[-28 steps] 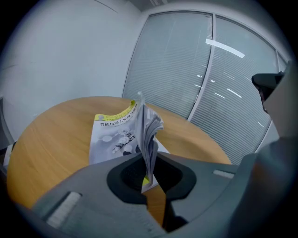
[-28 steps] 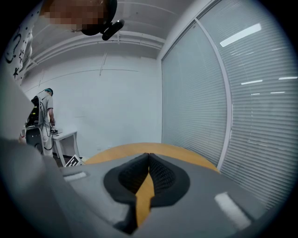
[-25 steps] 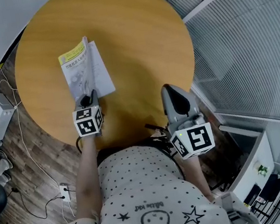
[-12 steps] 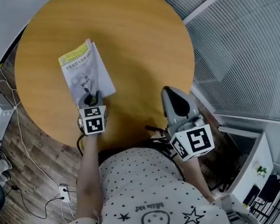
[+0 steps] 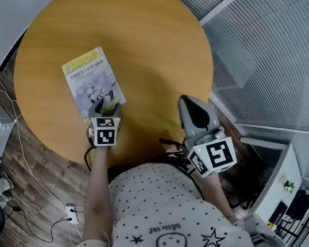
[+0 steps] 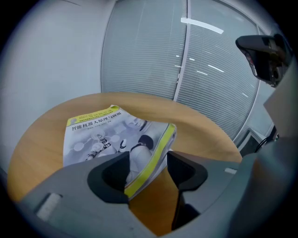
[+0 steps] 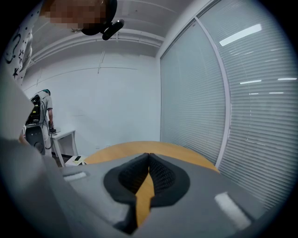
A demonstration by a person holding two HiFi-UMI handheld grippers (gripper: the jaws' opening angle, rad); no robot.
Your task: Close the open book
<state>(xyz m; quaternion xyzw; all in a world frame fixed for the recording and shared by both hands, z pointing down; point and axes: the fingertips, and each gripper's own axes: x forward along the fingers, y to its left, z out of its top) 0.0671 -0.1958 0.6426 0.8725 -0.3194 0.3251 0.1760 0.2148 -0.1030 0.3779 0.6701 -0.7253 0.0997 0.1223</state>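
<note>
The left gripper (image 6: 148, 172) points down at the near edge of the round wooden table (image 5: 148, 45), and its jaws are opening. Between them sits the near right corner of the book (image 6: 107, 135), with its yellow-edged cover bowed up slightly off the wood. The pads stand on either side of that corner and do not squeeze it. From there the book runs away from the jaws, closed and front cover up, flat on the tabletop left of centre. Beyond its far edge lies bare wood, then the table's far rim, with a white wall and slatted blinds (image 6: 153, 51) behind.

The right gripper (image 7: 148, 160) is off to the other side, well apart from the book, over the table's near right rim. Its jaws are pressed together with nothing between them. Ahead of them lie the tabletop and more blinds.
</note>
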